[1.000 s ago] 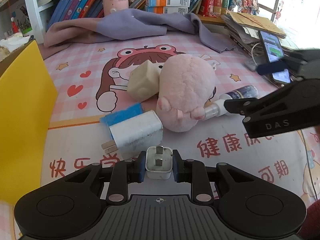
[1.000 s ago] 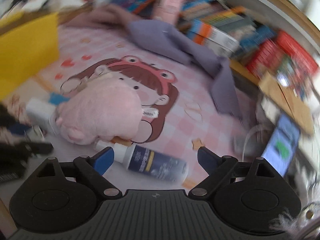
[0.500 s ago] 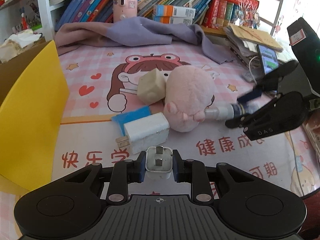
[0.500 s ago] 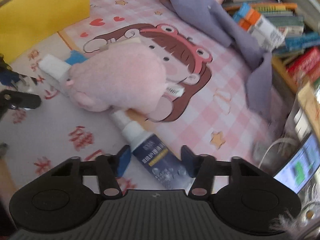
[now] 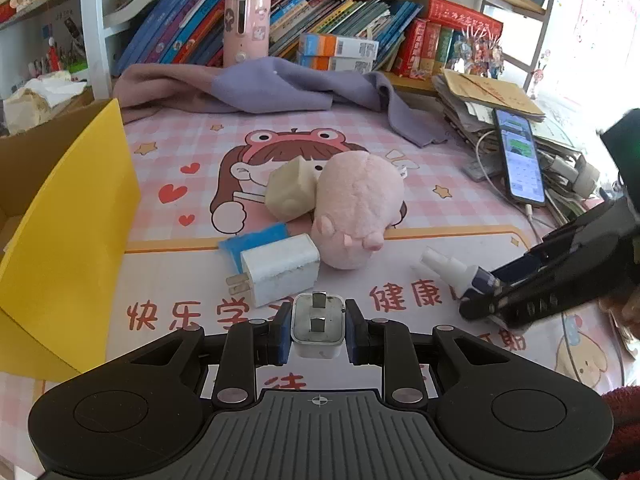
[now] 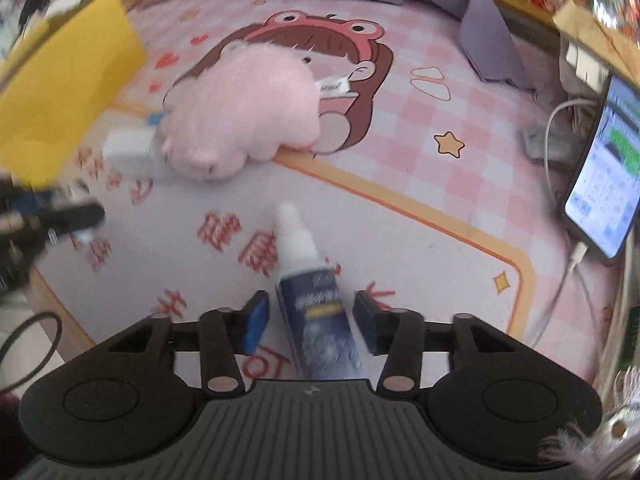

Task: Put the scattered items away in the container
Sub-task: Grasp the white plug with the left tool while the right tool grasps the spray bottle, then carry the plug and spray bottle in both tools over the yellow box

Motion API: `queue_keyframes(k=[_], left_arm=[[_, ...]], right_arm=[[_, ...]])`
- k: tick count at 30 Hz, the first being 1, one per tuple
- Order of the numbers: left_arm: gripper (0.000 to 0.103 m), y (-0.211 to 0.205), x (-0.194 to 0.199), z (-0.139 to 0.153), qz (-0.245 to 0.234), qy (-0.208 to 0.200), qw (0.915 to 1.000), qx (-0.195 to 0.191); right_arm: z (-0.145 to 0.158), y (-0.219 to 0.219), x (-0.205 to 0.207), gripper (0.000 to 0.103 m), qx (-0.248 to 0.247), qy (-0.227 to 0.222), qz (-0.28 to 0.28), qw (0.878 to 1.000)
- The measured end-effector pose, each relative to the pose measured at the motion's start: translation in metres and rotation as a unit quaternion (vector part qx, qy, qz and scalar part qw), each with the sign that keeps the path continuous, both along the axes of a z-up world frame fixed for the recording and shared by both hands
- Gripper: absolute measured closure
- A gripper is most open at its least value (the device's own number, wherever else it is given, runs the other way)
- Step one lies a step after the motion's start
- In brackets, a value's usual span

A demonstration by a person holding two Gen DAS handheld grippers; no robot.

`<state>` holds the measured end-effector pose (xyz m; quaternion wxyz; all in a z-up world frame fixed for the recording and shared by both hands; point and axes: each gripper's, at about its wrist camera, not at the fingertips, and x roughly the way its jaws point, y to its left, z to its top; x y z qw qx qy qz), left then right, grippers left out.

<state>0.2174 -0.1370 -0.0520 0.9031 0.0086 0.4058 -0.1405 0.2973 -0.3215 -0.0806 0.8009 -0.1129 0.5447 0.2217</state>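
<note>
My left gripper (image 5: pixel 318 330) is shut on a small white charger plug (image 5: pixel 318 326), held above the mat. A larger white charger (image 5: pixel 280 274), a blue card (image 5: pixel 254 242), a beige block (image 5: pixel 290 190) and a pink plush (image 5: pixel 354 210) lie mid-mat. The yellow box (image 5: pixel 68 248) stands at the left. My right gripper (image 6: pixel 310 322) holds a dark blue spray bottle (image 6: pixel 316 308) with a white nozzle between its fingers; small gaps show at both pads (image 6: pixel 256 320). The right gripper (image 5: pixel 492 288) shows in the left wrist view at the right, around the bottle (image 5: pixel 454 270).
A purple cloth (image 5: pixel 280 86) lies at the back before a bookshelf (image 5: pixel 320 28) and a pink canister (image 5: pixel 246 28). A phone (image 5: pixel 520 156) on a cable leans on a paper stack (image 5: pixel 492 100) at the right. The pink cartoon mat (image 6: pixel 420 128) covers the table.
My right gripper has pulled the spray bottle back from the plush toward the front right, with its fingers narrowed around it. My left gripper has risen slightly, still holding the plug.
</note>
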Motion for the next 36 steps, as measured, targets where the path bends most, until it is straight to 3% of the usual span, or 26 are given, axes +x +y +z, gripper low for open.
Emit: queue_keyframes(k=[2,4,7,23,36], left_arm=[[0.079,0.000,-0.004,0.001,0.000,-0.002,1.0000,-0.001],[0.079,0.000,-0.007,0.001,0.000,-0.003,1.0000,-0.002],[0.079,0.000,-0.013,0.002,0.000,-0.003,1.0000,-0.005],[0.079,0.003,-0.041,0.007,-0.010,-0.014,0.9996,-0.022],[0.079,0.028,-0.066,0.019,-0.037,-0.031,0.9987,-0.013]], right_arm=[[-0.003,-0.003,-0.005,0.055,0.001,0.003,-0.003,1.000],[-0.004,-0.005,-0.009,0.065,0.000,-0.010,-0.006,1.000],[-0.002,-0.005,-0.009,0.072,-0.003,-0.023,-0.006,1.000],[0.019,-0.001,-0.055,0.072,0.072,-0.051,-0.104,0.991],[0.039,0.039,-0.102,0.072,0.072,-0.098,-0.106,0.987]])
